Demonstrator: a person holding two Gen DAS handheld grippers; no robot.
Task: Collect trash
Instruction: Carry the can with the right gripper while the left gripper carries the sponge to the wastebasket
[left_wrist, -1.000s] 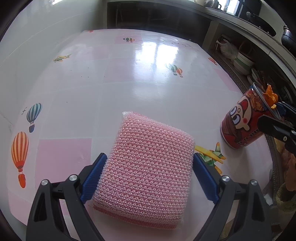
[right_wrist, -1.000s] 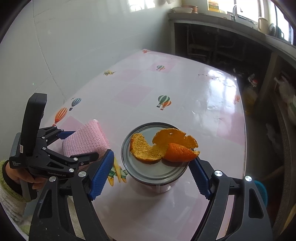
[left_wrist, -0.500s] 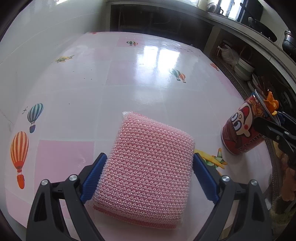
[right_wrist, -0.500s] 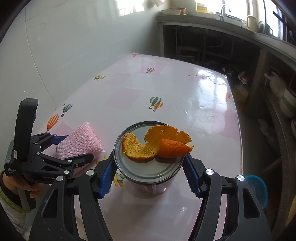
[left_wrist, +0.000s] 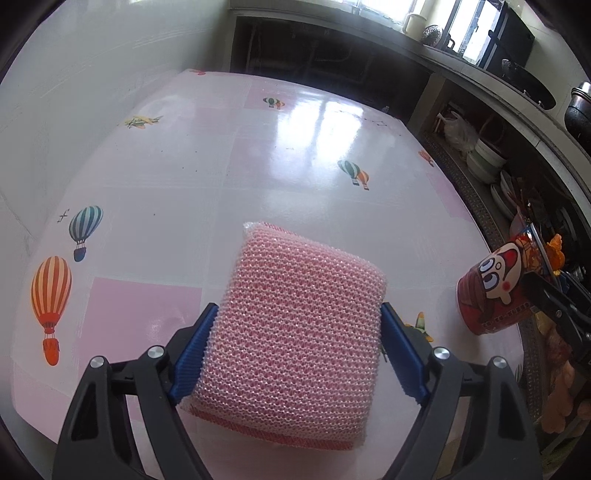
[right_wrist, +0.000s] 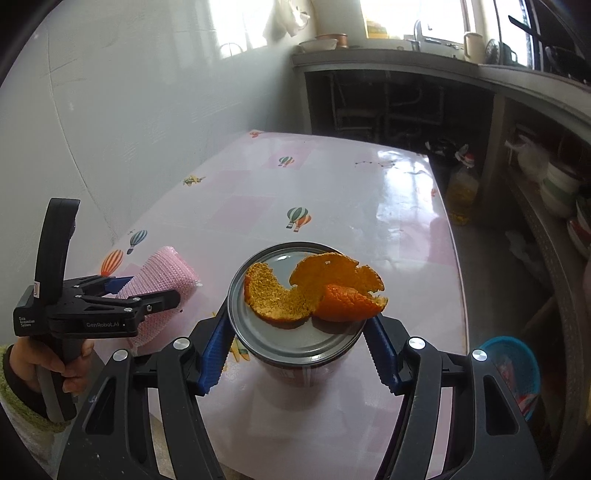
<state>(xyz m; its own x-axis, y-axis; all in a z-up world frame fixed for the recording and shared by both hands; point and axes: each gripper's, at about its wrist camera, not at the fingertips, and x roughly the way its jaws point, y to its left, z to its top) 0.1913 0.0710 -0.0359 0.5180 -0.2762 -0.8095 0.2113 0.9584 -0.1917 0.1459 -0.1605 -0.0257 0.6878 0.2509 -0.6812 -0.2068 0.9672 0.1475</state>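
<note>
The right gripper (right_wrist: 297, 349) pinched the can (right_wrist: 295, 332) bearing orange peel (right_wrist: 314, 291); lifting level would keep it aboard; the left gripper's (left_wrist: 295, 354) fingers (left_wrist: 194, 356) were closing on the sponge (left_wrist: 295, 328).

One pink sponge (left_wrist: 303, 328), one red can (left_wrist: 495, 291), one orange peel (right_wrist: 314, 291), two tools.

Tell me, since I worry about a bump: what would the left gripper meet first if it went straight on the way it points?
The left gripper has the pink knitted scrubbing sponge between its closing jaws, so the sponge leads. Beyond it lies only the glossy balloon-print table top, probably met first; depth is hard to judge.
</note>
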